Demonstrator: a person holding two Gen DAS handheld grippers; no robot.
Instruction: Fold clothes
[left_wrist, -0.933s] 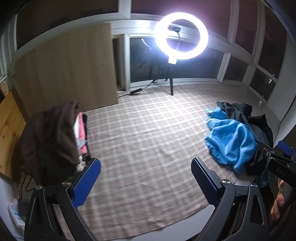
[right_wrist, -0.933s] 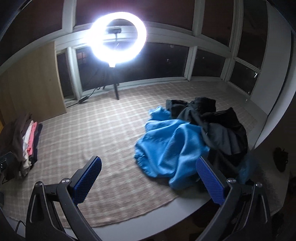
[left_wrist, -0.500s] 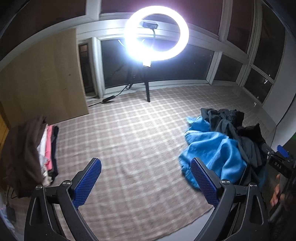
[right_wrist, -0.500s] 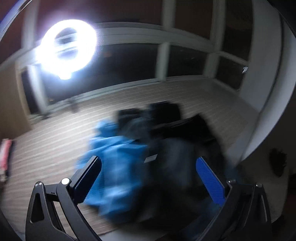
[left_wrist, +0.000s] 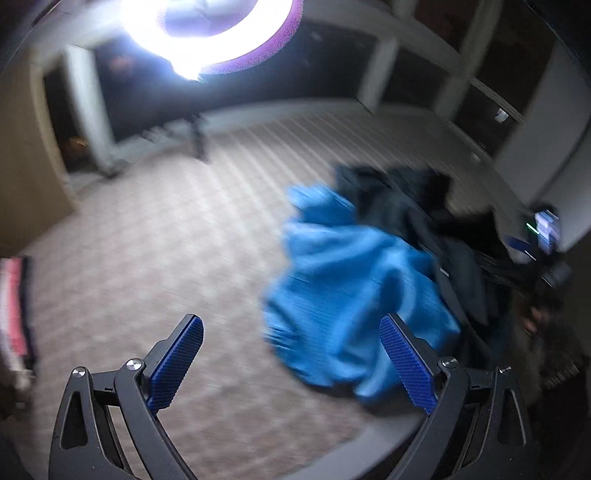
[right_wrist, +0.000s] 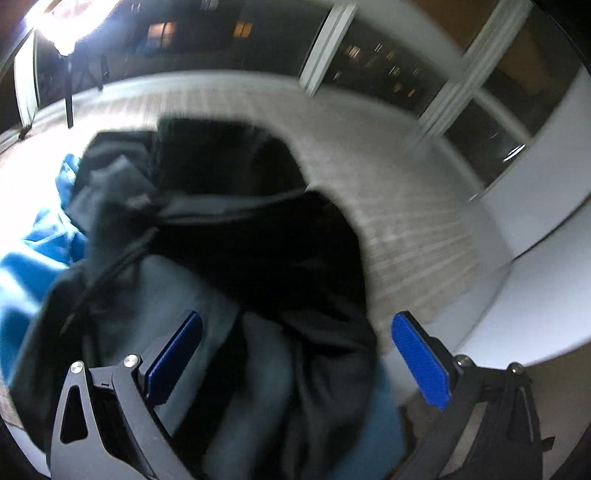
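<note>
A crumpled blue garment (left_wrist: 351, 280) lies on the checked cloth surface (left_wrist: 147, 240), with dark grey and black clothes (left_wrist: 417, 206) heaped behind it. My left gripper (left_wrist: 291, 354) hangs open just left of and in front of the blue garment, with nothing between its fingers. In the right wrist view the dark clothes pile (right_wrist: 240, 229) fills the middle, and a strip of the blue garment (right_wrist: 33, 251) shows at the left. My right gripper (right_wrist: 295, 354) is open directly over the dark pile, close to it. Both views are motion-blurred.
A bright ring light (left_wrist: 207, 33) on a tripod stands at the back by dark windows. Folded pink and dark clothes (left_wrist: 14, 314) are stacked at the far left. A wooden panel (left_wrist: 26, 166) leans at the left. The surface's front edge (left_wrist: 391, 435) lies near the grippers.
Both grippers have swung right and closer to the clothes heap. The right gripper has dropped down over the dark pile, which now fills its view. Both stay open.
</note>
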